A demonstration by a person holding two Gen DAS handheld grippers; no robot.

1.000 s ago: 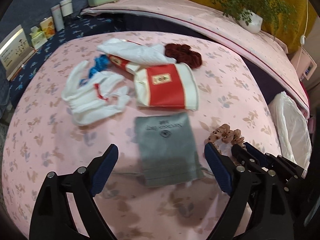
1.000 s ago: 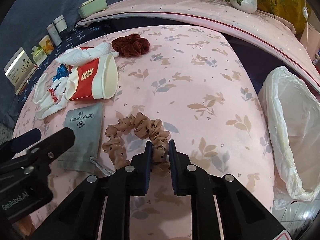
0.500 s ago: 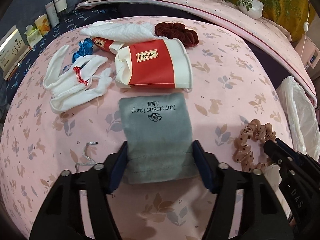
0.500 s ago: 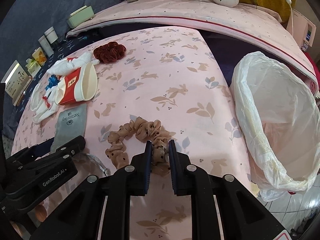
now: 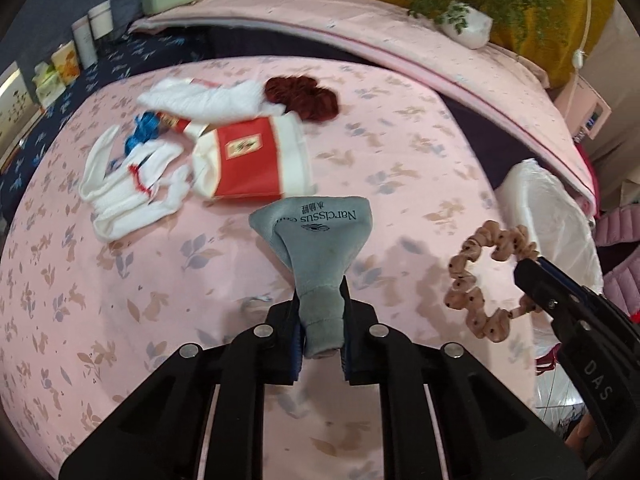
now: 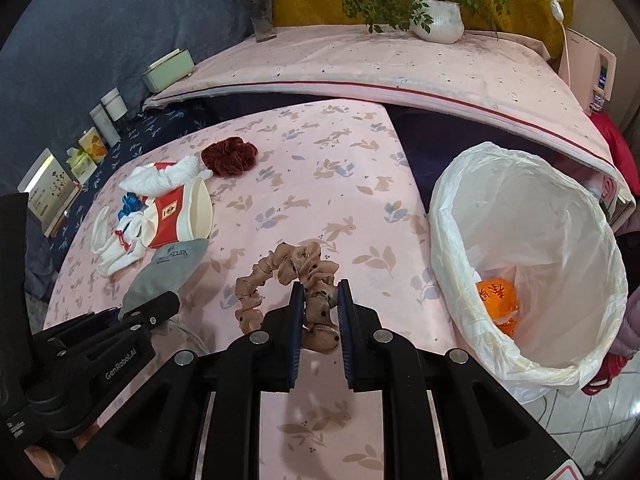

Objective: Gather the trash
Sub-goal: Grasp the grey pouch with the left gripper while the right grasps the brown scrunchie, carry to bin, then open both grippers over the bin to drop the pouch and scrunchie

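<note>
Gloves (image 5: 132,188), white, lie far left on the pink bedspread (image 5: 400,128), a red-and-white cup (image 5: 252,160) on its side beside them. The left gripper (image 5: 322,320) is closing on the grey pouch (image 5: 320,248): bunched neck between the jaws, long axis running away, wide end toward the cup. The right gripper (image 6: 319,312) clamps the tan scrunchie (image 6: 288,272), beside the lined bin (image 6: 520,240).

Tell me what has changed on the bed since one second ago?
The left gripper came down over the grey pouch; its jaws are closing on it, bunching it up off the sheet. The right gripper, shut on the beige scrunchie, lifted it toward the bin bag. Cup, socks and red scrunchie stayed.
</note>
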